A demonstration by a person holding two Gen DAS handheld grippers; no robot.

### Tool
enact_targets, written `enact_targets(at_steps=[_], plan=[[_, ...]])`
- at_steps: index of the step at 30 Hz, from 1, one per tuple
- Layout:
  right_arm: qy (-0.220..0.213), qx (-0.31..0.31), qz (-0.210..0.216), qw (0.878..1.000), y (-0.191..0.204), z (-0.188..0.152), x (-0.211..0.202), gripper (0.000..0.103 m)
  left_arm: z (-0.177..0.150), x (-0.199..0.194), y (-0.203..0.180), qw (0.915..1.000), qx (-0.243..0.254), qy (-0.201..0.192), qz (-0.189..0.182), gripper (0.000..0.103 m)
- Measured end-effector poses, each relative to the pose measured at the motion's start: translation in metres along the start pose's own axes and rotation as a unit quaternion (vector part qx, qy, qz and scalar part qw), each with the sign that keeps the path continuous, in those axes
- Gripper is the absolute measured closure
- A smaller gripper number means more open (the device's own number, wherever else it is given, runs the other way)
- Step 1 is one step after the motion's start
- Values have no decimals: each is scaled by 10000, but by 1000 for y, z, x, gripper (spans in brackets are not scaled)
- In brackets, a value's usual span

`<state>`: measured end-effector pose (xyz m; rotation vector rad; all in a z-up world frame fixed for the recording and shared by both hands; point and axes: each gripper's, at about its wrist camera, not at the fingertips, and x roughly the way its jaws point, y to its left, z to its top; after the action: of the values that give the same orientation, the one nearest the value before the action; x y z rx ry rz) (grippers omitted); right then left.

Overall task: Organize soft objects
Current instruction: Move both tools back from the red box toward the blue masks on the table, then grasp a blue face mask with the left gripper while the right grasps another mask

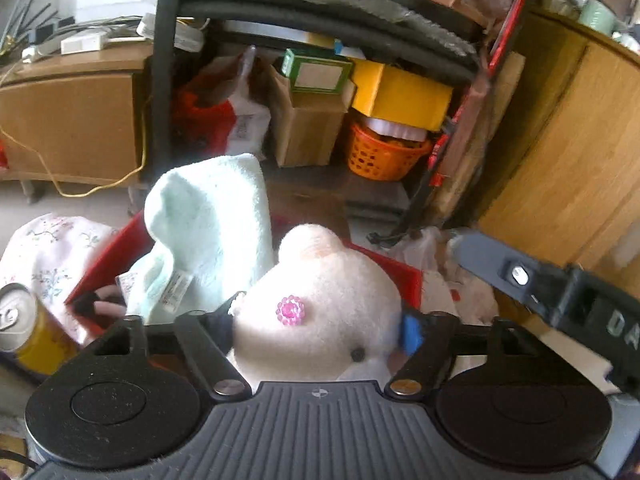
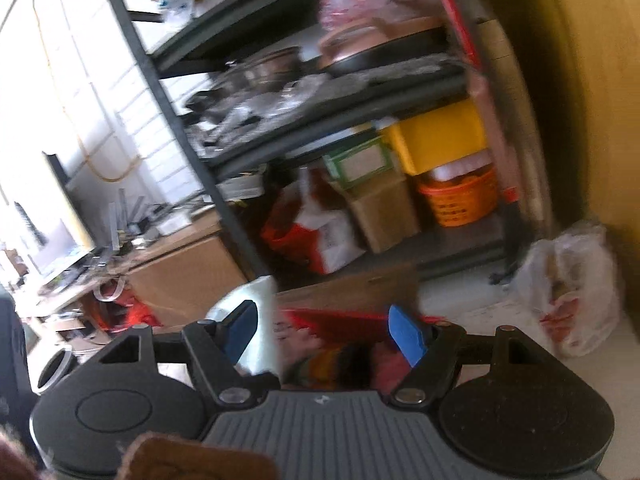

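Note:
A white plush toy (image 1: 320, 292) with a pink bead flower fills the gap between the fingers of my left gripper (image 1: 318, 328), which is shut on it above a red bin (image 1: 100, 264). Fur hides the left pad, and the blue right pad (image 1: 412, 334) presses into the toy's side. A mint-green towel (image 1: 208, 224) with a sewn label stands up out of the bin behind the toy. My right gripper (image 2: 324, 334) is open with both blue pads bare, over the red bin (image 2: 340, 320) and blurred colourful items. The towel (image 2: 256, 320) shows by its left finger.
A black shelf rack (image 1: 160, 80) holds an orange basket (image 1: 380, 156), a yellow box and cartons. A drink can (image 1: 24, 328) and a floral cloth (image 1: 48, 248) lie left of the bin. A plastic bag (image 2: 568, 288) sits on the floor by a wooden cabinet (image 1: 568, 152).

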<state>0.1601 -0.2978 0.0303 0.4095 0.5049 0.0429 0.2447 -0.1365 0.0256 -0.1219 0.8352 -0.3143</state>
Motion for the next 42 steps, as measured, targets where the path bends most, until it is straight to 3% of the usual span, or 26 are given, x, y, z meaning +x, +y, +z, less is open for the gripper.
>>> enact_targets(at_steps=[5,11,16,19,23,32,40,42], plan=[[202,388,-128,9990,-28,1,8,58,-10,-10,14,9990,-148,-156,395,6],[270,443,-59,9986,-21,-1,-5,58,-24,-34,33,9991,-354,53,242,5],[408,261,-98,9988,-4,-8,-21,58,-53,-56,36,9988,-167,164,421,5],[460,261,-120,9985,2,-22,-38,58,-75,-63,41,9983,-200,419,358,6],[841,129,-264,9960,4,-49,-49,58,-106,-70,41,9970,-62,706,303,6],[1305,37,-594,9897,-14,-97,-78,58,-141,-80,35,9952,-60,937,268,6],[1481,138,-617,9869,-29,-110,-92,58,-188,-66,15,9882,182,1502,257,6],[1514,94,-569,9868,-27,-111,-92,58,-197,-62,11,9873,241,1543,284,11]])
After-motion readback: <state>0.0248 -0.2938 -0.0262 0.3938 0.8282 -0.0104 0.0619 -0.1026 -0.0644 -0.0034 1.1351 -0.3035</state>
